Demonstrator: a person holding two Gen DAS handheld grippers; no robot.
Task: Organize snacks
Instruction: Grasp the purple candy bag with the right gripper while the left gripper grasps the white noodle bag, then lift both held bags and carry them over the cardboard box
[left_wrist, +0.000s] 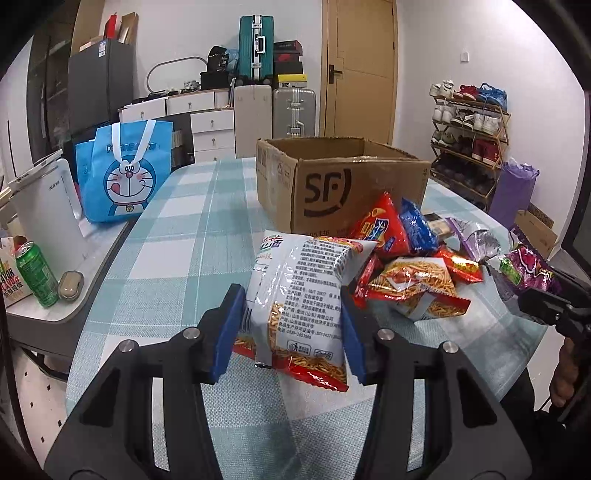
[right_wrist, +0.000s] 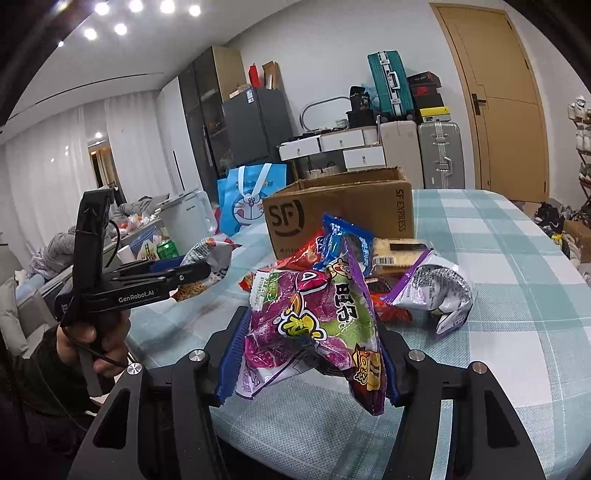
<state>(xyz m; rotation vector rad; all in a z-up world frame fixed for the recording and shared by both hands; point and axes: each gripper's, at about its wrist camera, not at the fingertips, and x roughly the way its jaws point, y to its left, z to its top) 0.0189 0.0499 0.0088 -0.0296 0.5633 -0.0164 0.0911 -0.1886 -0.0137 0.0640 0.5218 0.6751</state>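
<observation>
My left gripper (left_wrist: 290, 325) is shut on a white and red bag of noodle sticks (left_wrist: 303, 295), lifted off the table. My right gripper (right_wrist: 314, 343) is shut on a purple and green snack bag (right_wrist: 314, 317), also held clear of the cloth. That purple bag (left_wrist: 528, 267) and the right gripper show at the right edge of the left wrist view. The left gripper (right_wrist: 192, 275) with its bag appears at the left of the right wrist view, held by a hand. Several snack packets (left_wrist: 410, 258) lie piled before an open cardboard box (left_wrist: 343, 184).
The table wears a teal checked cloth (left_wrist: 192, 229). A blue cartoon tote (left_wrist: 123, 171), a white appliance (left_wrist: 48, 214) and a green can (left_wrist: 35, 275) stand on a side counter to the left. A crumpled silver and purple bag (right_wrist: 439, 288) lies right of the pile.
</observation>
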